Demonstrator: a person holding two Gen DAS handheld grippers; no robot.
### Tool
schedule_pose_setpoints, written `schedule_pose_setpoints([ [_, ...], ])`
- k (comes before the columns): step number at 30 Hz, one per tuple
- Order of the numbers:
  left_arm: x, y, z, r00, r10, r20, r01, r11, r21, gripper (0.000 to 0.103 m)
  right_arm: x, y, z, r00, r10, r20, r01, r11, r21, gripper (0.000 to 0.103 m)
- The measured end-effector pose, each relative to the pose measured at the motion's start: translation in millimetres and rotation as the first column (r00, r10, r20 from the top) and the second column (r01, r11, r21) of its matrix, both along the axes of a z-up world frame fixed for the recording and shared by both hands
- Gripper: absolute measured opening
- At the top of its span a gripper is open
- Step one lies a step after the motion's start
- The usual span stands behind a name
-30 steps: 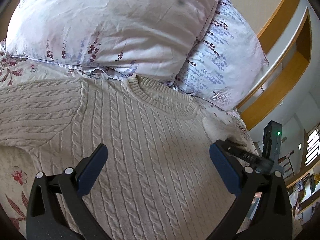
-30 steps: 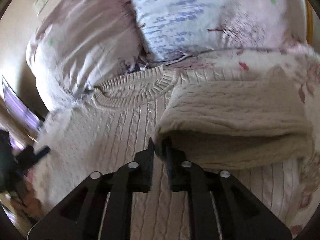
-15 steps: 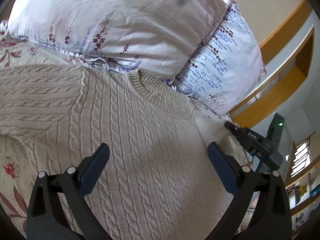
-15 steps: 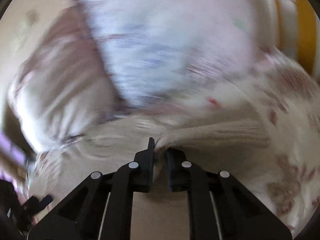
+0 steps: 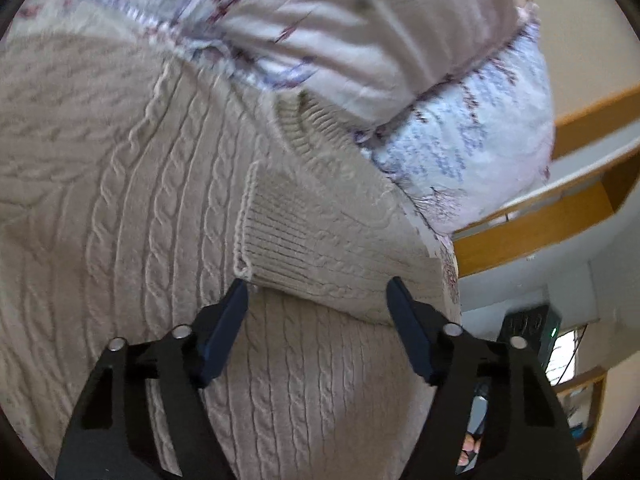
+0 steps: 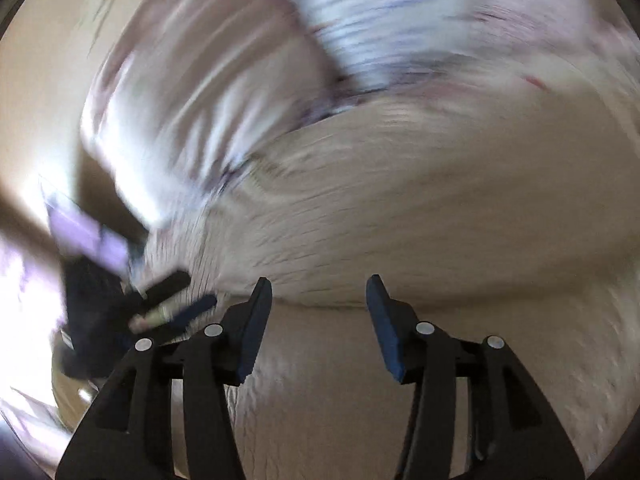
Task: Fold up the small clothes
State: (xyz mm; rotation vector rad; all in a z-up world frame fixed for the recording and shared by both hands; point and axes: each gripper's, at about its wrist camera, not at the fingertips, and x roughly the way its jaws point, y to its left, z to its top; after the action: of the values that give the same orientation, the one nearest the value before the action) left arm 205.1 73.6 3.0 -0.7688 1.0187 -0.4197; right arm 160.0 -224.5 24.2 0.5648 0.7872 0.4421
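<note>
A cream cable-knit sweater lies flat on the bed, neck toward the pillows. Its right sleeve is folded across the chest, the ribbed cuff near the middle. My left gripper is open and empty, hovering just below the folded sleeve's lower edge. In the blurred right wrist view the sweater fills the frame, and my right gripper is open and empty just above the folded sleeve. The left gripper shows blurred at its left.
Two floral pillows lie behind the sweater's collar. A wooden headboard shelf runs at the right, past the bed's edge. Floral bedsheet shows beside the sweater.
My right gripper carried the sleeve across the sweater, then opened and let it go. My left gripper moved in closer over the chest, its jaws a little narrower.
</note>
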Motion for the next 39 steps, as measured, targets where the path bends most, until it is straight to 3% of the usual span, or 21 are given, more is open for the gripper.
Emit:
schedule_pose_setpoints([
  [2, 4.5, 0.2, -6.4, 0.999, 0.021, -0.029, -0.021, 1.000, -0.005, 0.057, -9.6, -44.9, -14.4, 0.992, -0.114, -0.062, 0.121, 0.984, 0.128, 0.051],
  [4, 8.3, 0.5, -8.5, 0.998, 0.045, -0.036, -0.045, 0.999, 0.007, 0.048, -13.0, -76.2, -26.5, 0.971, -0.216, -0.107, 0.233, 0.955, 0.187, 0.051],
  [8, 22.6, -4.1, -12.4, 0.997, 0.045, -0.058, -0.044, 0.999, 0.022, 0.009, -13.5, -117.8, -39.6, 0.923, -0.353, -0.152, 0.382, 0.887, 0.261, 0.049],
  [11, 33.5, -8.8, -5.7, 0.999, 0.034, -0.016, -0.033, 0.996, 0.080, 0.007, -9.5, -129.8, -38.5, 0.898, -0.422, -0.126, 0.440, 0.862, 0.251, 0.035],
  [13, 33.9, -7.0, 7.6, 0.999, 0.024, 0.043, -0.028, 0.994, 0.107, 0.007, -10.9, -136.4, -34.5, 0.889, -0.448, -0.096, 0.457, 0.859, 0.232, 0.010],
  [17, 29.1, -2.0, 21.4, 0.992, 0.018, 0.128, -0.048, 0.970, 0.240, 0.007, -16.4, -126.1, -30.6, 0.896, -0.443, -0.032, 0.441, 0.879, 0.180, 0.009],
  [20, 28.7, 0.8, 9.9, 0.997, 0.020, 0.076, -0.042, 0.951, 0.305, 0.007, -15.6, -108.1, -34.7, 0.906, -0.422, -0.038, 0.424, 0.901, 0.087, 0.009],
  [23, 24.7, 3.0, -0.1, 0.999, 0.017, 0.035, -0.027, 0.949, 0.313, 0.012, -17.2, -99.6, -36.5, 0.898, -0.439, -0.022, 0.439, 0.899, -0.017, 0.010],
  [25, 17.9, 6.9, 3.0, 0.999, 0.018, 0.041, -0.030, 0.950, 0.312, 0.016, -21.1, -93.3, -32.2, 0.893, -0.450, -0.001, 0.449, 0.890, -0.074, 0.015],
  [26, 13.2, 11.7, 5.2, 0.999, 0.020, 0.044, -0.033, 0.953, 0.302, 0.024, -24.4, -90.4, -29.2, 0.892, -0.453, 0.010, 0.451, 0.887, -0.097, 0.021],
  [27, 5.6, 20.4, 8.5, 0.998, 0.024, 0.054, -0.039, 0.958, 0.283, 0.029, -28.2, -89.1, -27.6, 0.891, -0.453, 0.019, 0.453, 0.885, -0.109, 0.033],
  [28, -3.3, 31.2, 11.4, 0.997, 0.032, 0.069, -0.049, 0.963, 0.264, 0.041, -33.1, -86.7, -24.3, 0.890, -0.454, 0.031, 0.454, 0.882, -0.124, 0.048],
  [29, -11.2, 39.2, 13.9, 0.996, 0.042, 0.081, -0.061, 0.966, 0.252, 0.051, -38.6, -84.9, -21.6, 0.891, -0.451, 0.045, 0.453, 0.883, -0.122, 0.054],
  [30, -22.8, 54.6, 17.2, 0.993, 0.067, 0.096, -0.089, 0.967, 0.239, 0.055, -42.4, -83.7, -20.2, 0.892, -0.448, 0.057, 0.451, 0.885, -0.116, 0.057],
  [32, -41.1, 80.4, 20.8, 0.986, 0.118, 0.113, -0.141, 0.965, 0.220, 0.058, -50.0, -78.4, -17.8, 0.900, -0.426, 0.086, 0.434, 0.894, -0.113, 0.057],
  [35, -72.5, 130.8, 20.1, 0.964, 0.243, 0.110, -0.261, 0.943, 0.205, 0.056, -52.7, -67.4, -19.8, 0.932, -0.345, 0.110, 0.354, 0.932, -0.075, 0.057],
  [39, -100.4, 194.1, 10.7, 0.902, 0.426, 0.071, -0.431, 0.885, 0.176, 0.052, -50.3, -50.4, -24.0, 0.957, -0.255, 0.141, 0.265, 0.963, -0.055, 0.057],
])
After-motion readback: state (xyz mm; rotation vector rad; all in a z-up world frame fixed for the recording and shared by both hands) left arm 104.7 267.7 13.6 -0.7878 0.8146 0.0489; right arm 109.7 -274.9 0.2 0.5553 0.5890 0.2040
